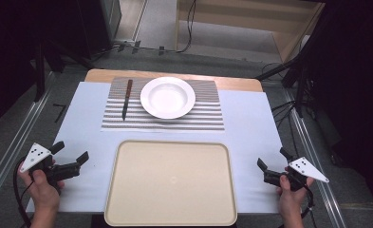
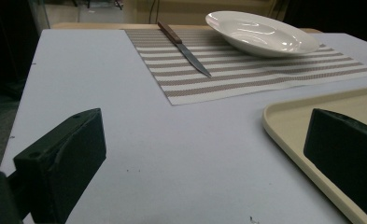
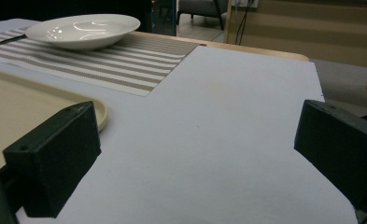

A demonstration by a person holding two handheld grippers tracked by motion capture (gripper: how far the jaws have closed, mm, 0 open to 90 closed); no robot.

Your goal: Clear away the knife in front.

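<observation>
Beige tray (image 1: 171, 183): I see it lying bare at the near edge of the white surface (image 1: 250, 123), between my two tools; no writing I can read on it.
Left tool (image 1: 71, 156): my jaws stand wide apart, nothing between them, hovering just left of the tray.
Right tool (image 1: 272, 161): jaws also spread wide, holding nothing, just right of the tray.
Plate (image 1: 168, 97): white, sits on the striped mat (image 1: 203, 116) beyond the tray.
Knife (image 1: 126, 99): brown handle, lies on the mat just left of the plate, well apart from both tools.
</observation>
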